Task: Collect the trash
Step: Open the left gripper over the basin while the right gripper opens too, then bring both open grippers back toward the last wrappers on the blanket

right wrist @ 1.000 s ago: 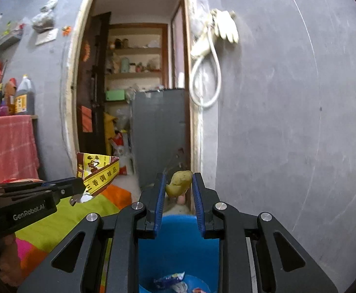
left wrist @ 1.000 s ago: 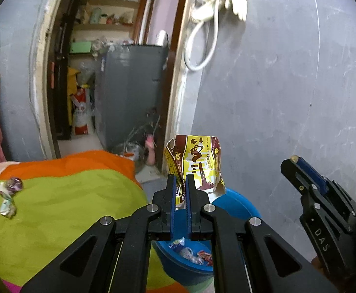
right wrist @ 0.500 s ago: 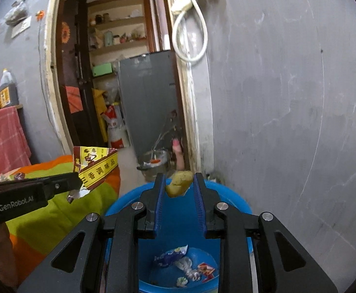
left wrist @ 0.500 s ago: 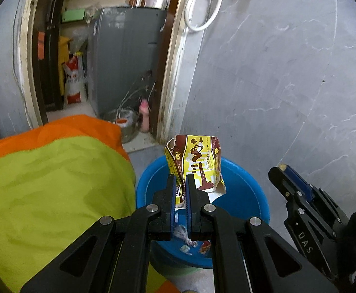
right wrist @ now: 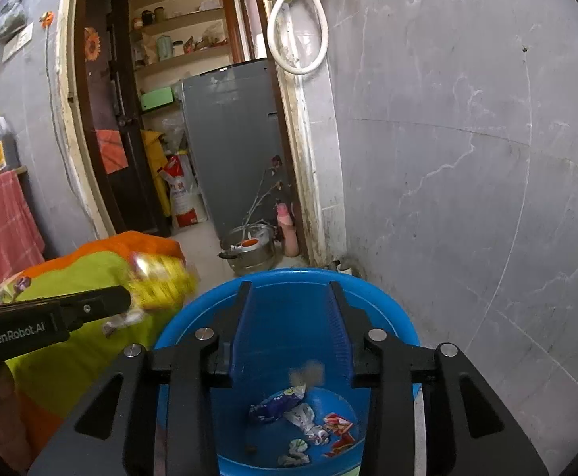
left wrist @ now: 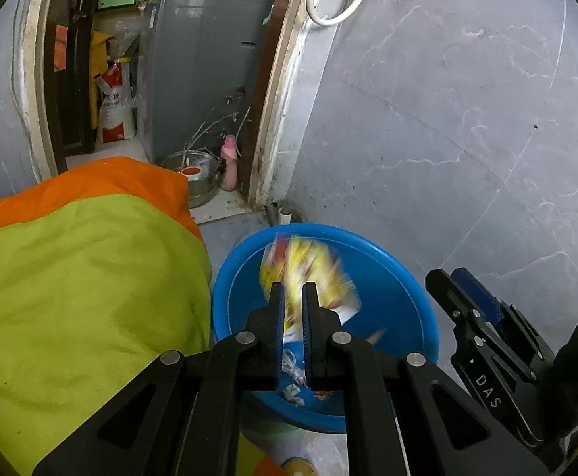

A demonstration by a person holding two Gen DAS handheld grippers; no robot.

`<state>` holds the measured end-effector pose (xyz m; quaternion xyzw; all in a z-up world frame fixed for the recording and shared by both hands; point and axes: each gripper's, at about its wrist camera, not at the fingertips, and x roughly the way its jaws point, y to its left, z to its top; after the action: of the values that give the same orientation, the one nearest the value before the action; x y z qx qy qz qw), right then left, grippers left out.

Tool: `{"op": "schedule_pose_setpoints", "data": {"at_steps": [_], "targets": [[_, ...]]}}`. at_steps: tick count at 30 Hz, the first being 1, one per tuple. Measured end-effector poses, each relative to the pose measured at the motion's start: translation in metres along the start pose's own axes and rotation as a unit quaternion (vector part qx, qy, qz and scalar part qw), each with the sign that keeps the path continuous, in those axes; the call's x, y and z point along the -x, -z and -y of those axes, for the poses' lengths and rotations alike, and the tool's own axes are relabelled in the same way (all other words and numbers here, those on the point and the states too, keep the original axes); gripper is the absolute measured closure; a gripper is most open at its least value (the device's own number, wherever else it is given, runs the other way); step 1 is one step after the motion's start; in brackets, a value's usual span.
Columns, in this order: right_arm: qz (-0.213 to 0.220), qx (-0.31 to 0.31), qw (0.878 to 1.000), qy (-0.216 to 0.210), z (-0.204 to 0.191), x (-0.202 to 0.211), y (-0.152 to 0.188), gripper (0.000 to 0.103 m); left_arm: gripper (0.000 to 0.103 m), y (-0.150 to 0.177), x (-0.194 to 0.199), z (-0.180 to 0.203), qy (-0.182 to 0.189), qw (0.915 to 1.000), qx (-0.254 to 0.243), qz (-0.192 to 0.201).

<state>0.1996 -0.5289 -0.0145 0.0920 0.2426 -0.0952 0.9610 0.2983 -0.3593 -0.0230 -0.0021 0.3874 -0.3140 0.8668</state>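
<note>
A yellow, red and white snack wrapper (left wrist: 309,277), blurred, is seen between the narrowly parted blue pads of the left hand-held gripper (left wrist: 292,297); whether it is clenched cannot be told. The jaws of the right hand-held gripper (right wrist: 289,317) have just been opening and are released, with nothing between them. Below, small crumpled wrappers (right wrist: 301,416) and a blurred scrap (right wrist: 307,373) are found inside the blue basin (right wrist: 388,317). Beside it, a green and orange blanket (left wrist: 82,277) is spread.
</note>
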Motion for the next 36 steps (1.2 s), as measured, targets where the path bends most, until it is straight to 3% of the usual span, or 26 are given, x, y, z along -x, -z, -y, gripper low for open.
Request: {"op": "schedule_pose_setpoints", "data": {"at_steps": [8,10,14,16,20,22,25,28,36], "targets": [[0.02,-0.008,1.0,0.0,0.001,0.009,-0.005,0.055,0.093,-0.001,0.011,-0.003,0.005,0.9999,0.012,0.011],[0.031,-0.011,0.999,0.0,0.0,0.015,-0.009,0.051,0.077,-0.002,0.017,-0.006,0.003,0.9997,0.015,0.02],[0.05,-0.013,0.999,-0.005,-0.006,0.029,-0.018,0.045,0.069,-0.005,0.044,-0.015,-0.008,0.9983,0.018,0.054],[0.065,-0.011,0.998,-0.01,-0.012,0.038,-0.024,0.033,0.057,-0.005,0.056,-0.019,-0.015,0.9974,0.018,0.067],[0.087,0.0,0.996,-0.016,-0.026,0.054,-0.033,0.024,0.043,-0.005,0.089,-0.033,-0.036,0.9931,0.024,0.109],[0.099,0.003,0.995,-0.023,-0.034,0.062,-0.039,0.019,0.024,-0.006,0.107,-0.042,-0.048,0.9907,0.026,0.124],[0.114,0.011,0.993,-0.036,-0.047,0.073,-0.047,0.01,0.009,-0.006,0.131,-0.052,-0.072,0.9846,0.026,0.157],[0.13,0.017,0.99,-0.047,-0.061,0.084,-0.053,0.0,0.004,-0.003,0.154,-0.062,-0.094,0.9782,0.021,0.184],[0.151,0.039,0.985,-0.08,-0.111,0.101,-0.061,0.0,0.003,0.013,0.204,-0.097,-0.14,0.964,0.027,0.225]]}}
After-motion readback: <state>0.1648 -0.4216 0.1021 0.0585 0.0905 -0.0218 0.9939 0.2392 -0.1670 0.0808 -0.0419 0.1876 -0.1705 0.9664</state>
